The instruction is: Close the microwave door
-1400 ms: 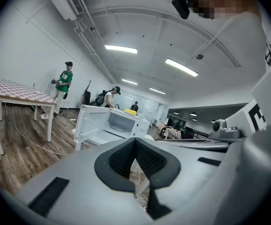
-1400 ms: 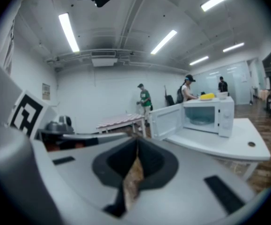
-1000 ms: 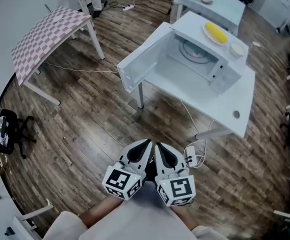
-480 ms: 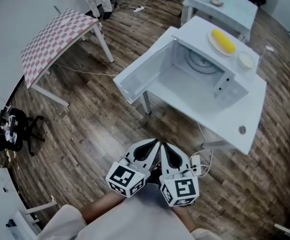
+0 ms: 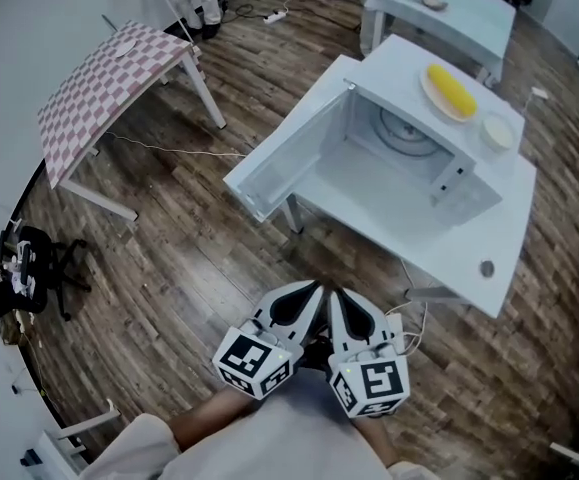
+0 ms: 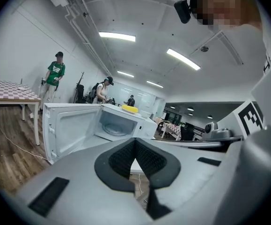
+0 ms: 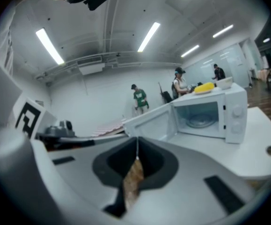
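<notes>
A white microwave (image 5: 419,168) stands on a white table (image 5: 499,238), its door (image 5: 287,160) swung wide open to the left and its cavity empty apart from the glass turntable. My left gripper (image 5: 309,290) and right gripper (image 5: 335,296) are held side by side low in the head view, over the wooden floor and well short of the table. Both are shut with nothing between the jaws. The left gripper view looks at the door (image 6: 72,128) and the cavity (image 6: 119,123). The right gripper view has the microwave (image 7: 210,114) at the right.
A plate with a yellow item (image 5: 449,90) and a small bowl (image 5: 497,133) sit on top of the microwave. A checkered table (image 5: 109,78) stands at the left, another white table (image 5: 449,8) behind. A power strip (image 5: 406,333) and cables lie on the floor. People stand at the far wall.
The head view has shifted, so the microwave and table sit a little further right and lower. Both grippers stay shut and together near the person's body.
</notes>
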Tool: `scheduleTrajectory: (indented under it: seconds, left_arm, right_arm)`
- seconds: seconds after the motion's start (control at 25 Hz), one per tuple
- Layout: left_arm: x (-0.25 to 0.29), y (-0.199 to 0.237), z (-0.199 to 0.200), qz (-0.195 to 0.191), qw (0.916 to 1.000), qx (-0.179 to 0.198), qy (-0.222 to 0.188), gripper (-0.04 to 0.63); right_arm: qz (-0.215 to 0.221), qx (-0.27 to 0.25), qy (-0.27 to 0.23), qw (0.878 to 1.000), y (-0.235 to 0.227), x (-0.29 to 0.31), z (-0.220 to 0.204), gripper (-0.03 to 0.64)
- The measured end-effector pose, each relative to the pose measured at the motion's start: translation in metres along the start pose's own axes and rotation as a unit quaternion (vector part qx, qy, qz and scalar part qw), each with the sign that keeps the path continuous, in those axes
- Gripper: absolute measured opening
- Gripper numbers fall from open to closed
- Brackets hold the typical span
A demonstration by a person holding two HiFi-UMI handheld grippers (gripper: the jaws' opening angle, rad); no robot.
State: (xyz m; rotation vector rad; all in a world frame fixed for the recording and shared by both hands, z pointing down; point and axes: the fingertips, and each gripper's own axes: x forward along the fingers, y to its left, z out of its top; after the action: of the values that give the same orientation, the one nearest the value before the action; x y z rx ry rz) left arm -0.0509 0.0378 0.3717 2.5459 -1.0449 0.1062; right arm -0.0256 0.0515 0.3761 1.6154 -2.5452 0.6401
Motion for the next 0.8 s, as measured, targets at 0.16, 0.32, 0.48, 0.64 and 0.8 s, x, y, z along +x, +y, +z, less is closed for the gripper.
scheduleTrajectory:
  seconds: [0.16,0.32,0.48,0.64,0.8]
  left_arm:
    - [0.007,0.018,0.016,-0.018,0.9998,0.0,-0.009,0.011]
    - [0.019,0.035,0.033,-0.034,0.9993,0.003,-0.015,0.01]
    - [0.024,0.059,0.05,-0.04,0.9989,0.007,-0.021,0.011]
    - [0.027,0.086,0.061,-0.045,0.9987,0.011,-0.022,0.011]
    - [0.024,0.115,0.079,-0.046,0.9984,0.016,-0.029,0.011]
  right_arm:
    - [0.002,-0.014,0.001,1.0,0.005,0.023,0.012,0.023]
    - [-0.005,-0.029,-0.001,1.0,0.004,0.045,0.03,0.023]
    - [-0.007,-0.037,-0.004,0.999,0.008,0.072,0.042,0.023]
    - [-0.002,-0.044,-0.004,0.999,0.017,0.099,0.049,0.023]
    - [0.0,-0.052,-0.012,0.999,0.027,0.128,0.062,0.023]
